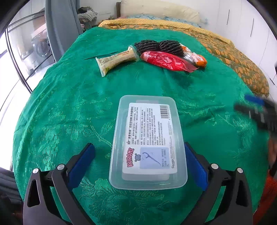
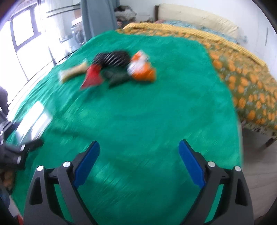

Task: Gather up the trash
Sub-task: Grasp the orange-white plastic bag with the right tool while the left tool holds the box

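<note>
A clear plastic box [image 1: 148, 142] with a white label lies on the green cloth [image 1: 69, 107], between the fingers of my left gripper [image 1: 140, 150]. The jaws are open, with a gap at each side of the box. Farther off lies a pile of trash: a cream wrapper [image 1: 116, 59], a red wrapper [image 1: 166, 61], a black ribbed bundle [image 1: 159, 45] and an orange-white packet [image 1: 197, 58]. My right gripper [image 2: 139, 147] is open and empty above bare cloth, and its view is blurred. The pile shows there too [image 2: 114, 69]. The right gripper also appears at the right edge of the left wrist view [image 1: 259, 112].
The green cloth covers a bed. An orange-flowered blanket [image 1: 233, 57] lies to the right, with pillows [image 1: 164, 10] at the far end. A grey curtain [image 1: 60, 26] and a glass door [image 1: 22, 52] stand to the left. White wardrobes [image 1: 251, 26] are on the right.
</note>
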